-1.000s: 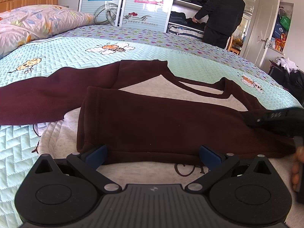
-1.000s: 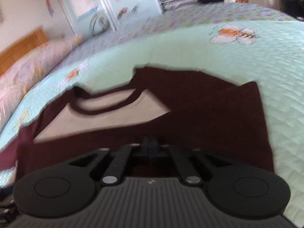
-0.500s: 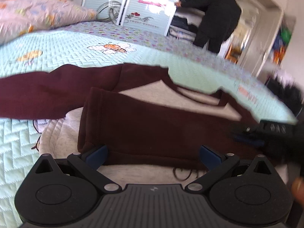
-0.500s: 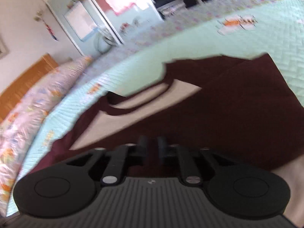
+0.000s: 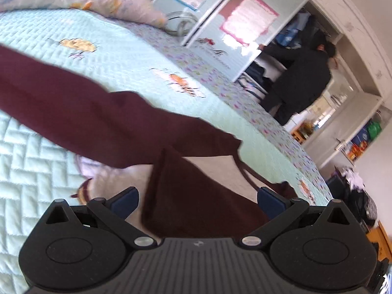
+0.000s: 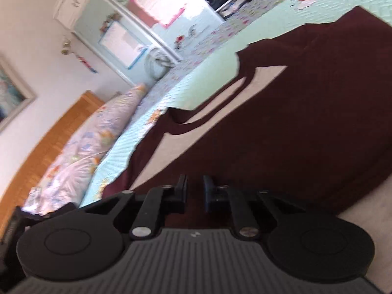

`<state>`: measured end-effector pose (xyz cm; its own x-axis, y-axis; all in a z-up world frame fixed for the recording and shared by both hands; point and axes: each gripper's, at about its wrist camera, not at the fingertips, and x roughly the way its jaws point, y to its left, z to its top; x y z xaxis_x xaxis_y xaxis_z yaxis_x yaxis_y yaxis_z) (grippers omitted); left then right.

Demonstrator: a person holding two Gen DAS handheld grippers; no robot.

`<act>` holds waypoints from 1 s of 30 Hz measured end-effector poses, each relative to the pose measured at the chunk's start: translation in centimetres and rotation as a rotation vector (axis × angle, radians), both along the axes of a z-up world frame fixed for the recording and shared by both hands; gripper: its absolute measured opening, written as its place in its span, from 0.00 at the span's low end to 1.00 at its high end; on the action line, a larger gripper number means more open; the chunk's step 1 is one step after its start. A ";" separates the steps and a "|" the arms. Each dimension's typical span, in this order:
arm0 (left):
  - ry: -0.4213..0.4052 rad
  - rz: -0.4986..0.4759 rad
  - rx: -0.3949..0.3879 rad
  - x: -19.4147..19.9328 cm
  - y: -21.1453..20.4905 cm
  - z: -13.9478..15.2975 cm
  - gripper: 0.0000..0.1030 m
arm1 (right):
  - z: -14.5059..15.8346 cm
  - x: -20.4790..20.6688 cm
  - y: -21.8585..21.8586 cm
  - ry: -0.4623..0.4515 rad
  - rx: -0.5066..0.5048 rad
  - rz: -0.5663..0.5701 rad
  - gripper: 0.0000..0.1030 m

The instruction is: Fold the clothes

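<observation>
Garment: maroon-and-grey sweatshirt (image 5: 203, 203), lying flat on the bed (image 5: 31, 156) over the mint quilted cover.

Progress, as judged from the lay of the cloth: one sleeve (image 6: 306, 147) is already folded across the grey chest panel. The other sleeve (image 5: 80, 112) lies stretched out to the side on the quilt, not yet folded in. Body not yet doubled over. Roughly a third done; remaining steps are likely the second sleeve, then the hem-to-collar fold.

Left hand-held gripper (image 5: 197, 199): jaws spread wide, released, nothing gripped; the folded sleeve's cuff end lies between and below them.

Right hand-held gripper (image 6: 195, 191): jaws narrow and closing, a slim gap visible, over maroon fabric; the pads do not appear to pinch cloth.

Background: a person (image 5: 301, 83) stands at the wardrobe, uninvolved.
</observation>
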<state>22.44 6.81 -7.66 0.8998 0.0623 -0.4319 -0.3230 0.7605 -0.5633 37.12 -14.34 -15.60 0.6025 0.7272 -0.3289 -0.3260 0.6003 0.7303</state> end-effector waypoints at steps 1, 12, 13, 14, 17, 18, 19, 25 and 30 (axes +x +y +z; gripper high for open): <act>-0.027 -0.034 0.035 0.0 -0.7 0.5 0.99 | 0.2 -0.4 -0.4 -0.026 0.032 0.004 0.21; 0.257 -0.245 0.364 5.6 -7.1 -2.6 0.99 | 1.0 0.7 -2.0 -0.090 -0.104 -0.075 0.59; 0.263 -0.242 0.377 5.7 -7.2 -2.7 0.99 | 1.0 0.8 -1.9 -0.091 -0.111 -0.072 0.59; 0.269 -0.237 0.388 5.8 -7.4 -2.6 0.99 | 1.1 0.8 -1.7 -0.093 -0.122 -0.070 0.60; 0.290 -0.222 0.425 6.0 -7.9 -2.7 0.99 | 1.1 0.9 -1.4 -0.100 -0.126 -0.056 0.64; 0.301 -0.216 0.439 6.1 -8.0 -2.7 0.99 | 1.0 0.8 -1.7 -0.099 -0.119 -0.053 0.64; 0.312 -0.210 0.453 6.2 -8.2 -2.8 0.99 | 0.8 0.7 -1.9 -0.098 -0.112 -0.050 0.64; 0.361 -0.189 0.494 6.3 -9.0 -2.5 1.00 | 0.5 0.8 -2.2 -0.095 -0.081 -0.041 0.66; 0.385 -0.169 0.515 6.4 -9.4 -2.3 1.00 | 0.5 1.0 -2.2 -0.095 -0.069 -0.032 0.69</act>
